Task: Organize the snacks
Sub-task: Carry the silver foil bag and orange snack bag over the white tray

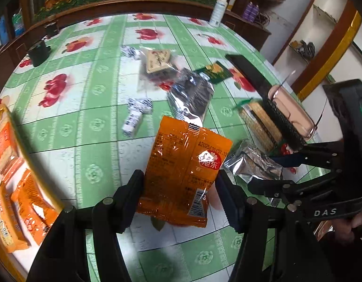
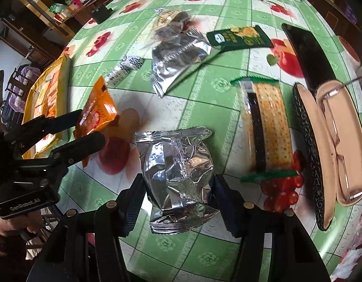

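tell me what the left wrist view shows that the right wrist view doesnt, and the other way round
Only the left wrist view: the printed back of the orange packet, with its date stamp and barcode, between the left claw pads.

Only the right wrist view: the whole silver foil packet between the right claw fingers, and the yellow bag seen across the table.

Both: the green fruit-print tablecloth, the cracker pack, the dark green sachet, the open glasses case, and each claw seen from the other.

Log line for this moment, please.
left gripper: grips orange packet, lifted | right gripper: grips silver packet on table
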Available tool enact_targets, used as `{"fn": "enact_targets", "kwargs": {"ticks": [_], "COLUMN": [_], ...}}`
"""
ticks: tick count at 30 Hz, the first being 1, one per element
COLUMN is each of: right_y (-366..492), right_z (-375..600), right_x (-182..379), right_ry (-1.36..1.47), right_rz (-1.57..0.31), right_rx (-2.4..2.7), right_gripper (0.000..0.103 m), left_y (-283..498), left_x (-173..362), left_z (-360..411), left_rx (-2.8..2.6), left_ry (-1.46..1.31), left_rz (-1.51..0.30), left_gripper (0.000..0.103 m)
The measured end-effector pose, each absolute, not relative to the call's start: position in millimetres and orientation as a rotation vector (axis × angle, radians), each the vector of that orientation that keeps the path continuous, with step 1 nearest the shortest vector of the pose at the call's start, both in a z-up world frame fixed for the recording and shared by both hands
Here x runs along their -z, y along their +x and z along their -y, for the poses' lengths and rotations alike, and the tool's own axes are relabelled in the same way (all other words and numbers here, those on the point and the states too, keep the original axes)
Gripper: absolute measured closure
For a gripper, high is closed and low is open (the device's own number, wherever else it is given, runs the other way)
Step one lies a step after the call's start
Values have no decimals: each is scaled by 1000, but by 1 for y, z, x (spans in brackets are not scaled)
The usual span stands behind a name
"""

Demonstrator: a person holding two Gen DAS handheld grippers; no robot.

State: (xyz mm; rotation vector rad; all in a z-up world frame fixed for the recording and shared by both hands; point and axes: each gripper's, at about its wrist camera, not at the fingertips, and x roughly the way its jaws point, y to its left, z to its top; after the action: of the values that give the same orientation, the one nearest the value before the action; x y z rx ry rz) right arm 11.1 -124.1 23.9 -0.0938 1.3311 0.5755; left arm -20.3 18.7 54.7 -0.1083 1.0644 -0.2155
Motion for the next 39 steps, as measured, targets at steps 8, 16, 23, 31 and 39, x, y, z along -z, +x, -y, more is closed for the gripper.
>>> {"fn": "enact_targets", "kwargs": {"ticks": [8, 16, 23, 31, 39], "right_y": [14, 12, 11, 5, -2], "right_z": [107, 84, 58, 30, -12], "right_x": [-34, -43, -56, -66, -79], "right_ry": [-101, -120, -143, -187, -232], "right_rz": [-1307, -1287, -1258, -1234, -1204], "right_rx": [-602, -643, -680, -734, -799], "right_gripper": [40, 40, 40, 40, 40], "left_y": [-28, -37, -46, -60, -74], "left_x": [-69, -82, -91, -98, -105], "left_z": [-38, -59, -84, -117, -154], "left_rx": [181, 138, 97, 41, -23], "left_ry": [-123, -123, -146, -175, -204], "left_rz": [-1027, -991, -966, -942, -923], "left_gripper": [41, 41, 41, 41, 41]}}
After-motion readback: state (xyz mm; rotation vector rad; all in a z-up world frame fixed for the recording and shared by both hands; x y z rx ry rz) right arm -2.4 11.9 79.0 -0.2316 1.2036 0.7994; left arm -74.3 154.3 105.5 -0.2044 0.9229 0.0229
